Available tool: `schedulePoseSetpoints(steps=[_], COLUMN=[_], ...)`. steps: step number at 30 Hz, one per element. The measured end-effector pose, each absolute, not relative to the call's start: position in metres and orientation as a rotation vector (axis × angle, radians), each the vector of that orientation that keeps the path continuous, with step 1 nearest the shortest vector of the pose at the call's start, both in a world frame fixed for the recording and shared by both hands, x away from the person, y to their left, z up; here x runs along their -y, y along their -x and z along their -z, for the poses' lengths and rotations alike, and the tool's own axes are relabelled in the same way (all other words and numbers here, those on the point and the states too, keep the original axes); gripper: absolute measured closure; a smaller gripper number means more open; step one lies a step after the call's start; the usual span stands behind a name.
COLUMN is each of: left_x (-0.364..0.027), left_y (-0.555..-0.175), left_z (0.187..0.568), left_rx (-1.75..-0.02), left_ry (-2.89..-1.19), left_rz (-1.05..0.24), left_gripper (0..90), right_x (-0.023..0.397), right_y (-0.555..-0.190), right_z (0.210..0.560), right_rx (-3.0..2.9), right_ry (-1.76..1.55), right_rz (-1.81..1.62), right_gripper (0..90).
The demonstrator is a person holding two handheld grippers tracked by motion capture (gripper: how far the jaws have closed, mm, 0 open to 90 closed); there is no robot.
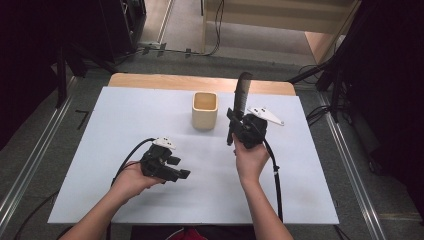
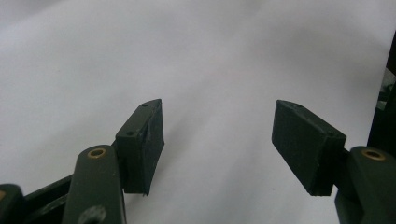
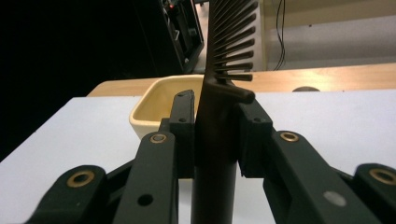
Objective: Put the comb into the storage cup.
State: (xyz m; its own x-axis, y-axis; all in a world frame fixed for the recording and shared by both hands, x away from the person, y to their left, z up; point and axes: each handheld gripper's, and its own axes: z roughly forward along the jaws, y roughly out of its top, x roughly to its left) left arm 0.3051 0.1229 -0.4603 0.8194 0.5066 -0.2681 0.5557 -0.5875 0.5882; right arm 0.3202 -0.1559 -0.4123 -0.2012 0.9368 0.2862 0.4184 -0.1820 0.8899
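Fingers of the right gripper [image 3: 215, 135] were closed on the handle of a black comb [image 3: 218, 121]: in the right gripper view one pad [image 3: 184, 135] pressed the handle from the left and the other from the right, so the handle stood straight up between them, and the teeth began just above the fingertips and pointed to the right in that view. In the high view the right gripper [image 1: 239, 131] was held above the white worktop [image 1: 125, 115], in its right half and nearer to the far edge than to the near one. The comb [image 1: 241, 96] rose from the fingers, upright with a small tilt, and its top reached as far as the far edge of the worktop. The right hand [image 1: 250, 160] held the gripper from below.

A cream square cup [image 1: 205, 110] stood on the worktop near the middle of the far edge, just beside the comb on its left and apart from it; in the right gripper view the cup [image 3: 152, 105] was seen behind the left finger.

On the other side, the left gripper [image 1: 180, 170] was in the left half of the worktop, closer to the near edge, well apart from the comb and the cup, and the left hand [image 1: 131, 181] carried it. Its jaws were open. In the left gripper view the two pads [image 2: 145, 144] stood wide apart over the bare white surface, and no object was between them or touching them.
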Motion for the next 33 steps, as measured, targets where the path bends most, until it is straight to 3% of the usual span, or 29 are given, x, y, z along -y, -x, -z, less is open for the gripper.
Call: schedulePoseSetpoints(steps=[33], left_x=[-0.164], left_y=[-0.294], left_z=[0.462], left_rx=[-0.834], left_ry=[-2.302], left_rz=[0.001], left_gripper=[35.1], right_x=[0.142], right_y=[-0.342], right_z=[0.395], right_rx=[-1.646], right_ry=[-1.549], right_rz=[-1.41], right_gripper=[69.9])
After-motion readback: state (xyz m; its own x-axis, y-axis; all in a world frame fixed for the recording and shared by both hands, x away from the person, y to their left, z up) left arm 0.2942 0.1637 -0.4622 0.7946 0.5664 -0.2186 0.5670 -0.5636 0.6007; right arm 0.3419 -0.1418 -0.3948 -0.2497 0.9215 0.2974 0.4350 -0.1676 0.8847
